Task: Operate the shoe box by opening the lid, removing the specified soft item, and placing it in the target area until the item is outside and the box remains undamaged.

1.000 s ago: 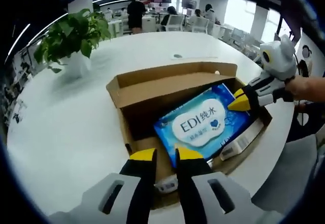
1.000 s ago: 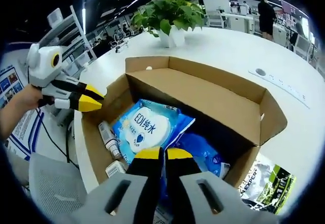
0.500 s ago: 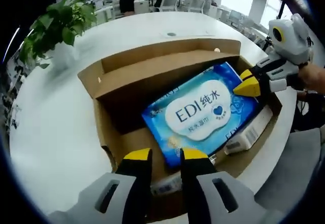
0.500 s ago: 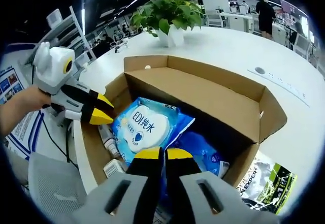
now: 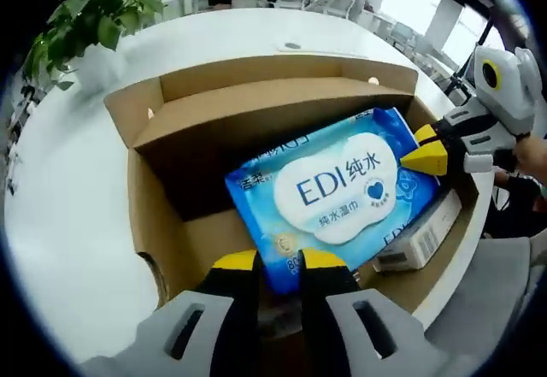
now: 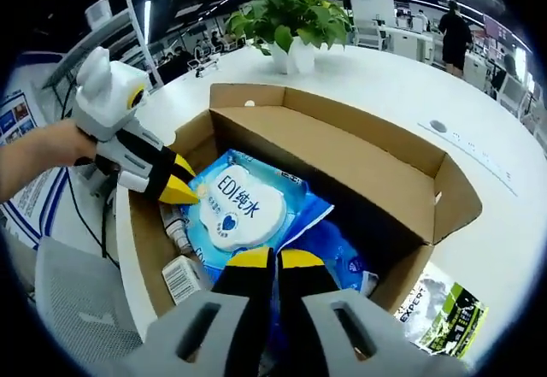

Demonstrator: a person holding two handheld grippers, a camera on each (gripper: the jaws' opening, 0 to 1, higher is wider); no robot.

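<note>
The open shoe box [image 5: 162, 189] sits on a round white table [image 5: 77, 189] in a bright office, a potted plant [image 6: 291, 22] beyond it. Inside lies the blue wipes pack [image 5: 338, 193]; the left gripper [image 5: 278, 262] holds its near edge with jaws slightly apart, while the right gripper [image 6: 263, 259] is closed on the opposite end

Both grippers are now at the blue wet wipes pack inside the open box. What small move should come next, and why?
Probably raise both grippers a little, lifting the wipes pack out of the shoe box. The lid is already open, the left gripper sits at one end of the pack and the right gripper at the other, jaws nearly together. I cannot tell whether either grips it firmly.
</note>
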